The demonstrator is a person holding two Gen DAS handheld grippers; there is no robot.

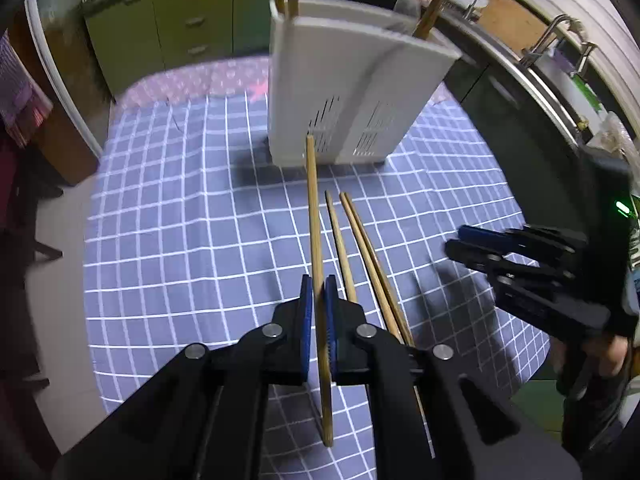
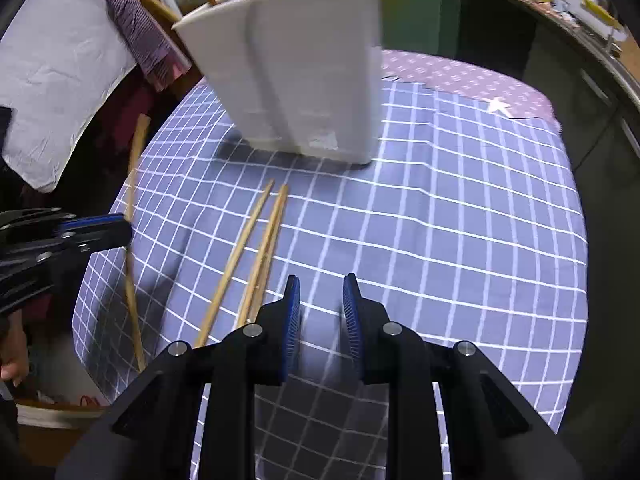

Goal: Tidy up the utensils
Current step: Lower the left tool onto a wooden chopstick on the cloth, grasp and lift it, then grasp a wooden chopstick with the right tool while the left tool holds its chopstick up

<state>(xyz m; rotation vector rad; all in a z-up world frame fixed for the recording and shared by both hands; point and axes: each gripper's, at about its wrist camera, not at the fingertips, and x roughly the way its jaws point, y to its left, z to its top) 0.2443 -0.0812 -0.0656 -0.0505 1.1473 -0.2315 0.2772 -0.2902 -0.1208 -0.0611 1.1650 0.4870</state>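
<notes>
- The table under me wears a blue checked cloth (image 1: 180,220), with a strip of pink patterned cloth (image 1: 200,78) along its far edge.
- A white utensil holder (image 1: 340,92) stands upright on the checked cloth towards that far edge; several wooden sticks poke out of its top.
- My left gripper (image 1: 319,308) has its blue pads pinched tight on one chopstick (image 1: 314,216). The stick runs straight through between the pads, its far tip just short of the holder's base, and it looks raised off the cloth.
- My right gripper (image 2: 320,312) hangs over the near middle of the cloth, its pads a narrow gap apart with only cloth showing between them.
- Three loose chopsticks (image 2: 256,256) lie on the cloth between my two grippers, tips towards the holder; two of them touch side by side, the third just to their left.
</notes>
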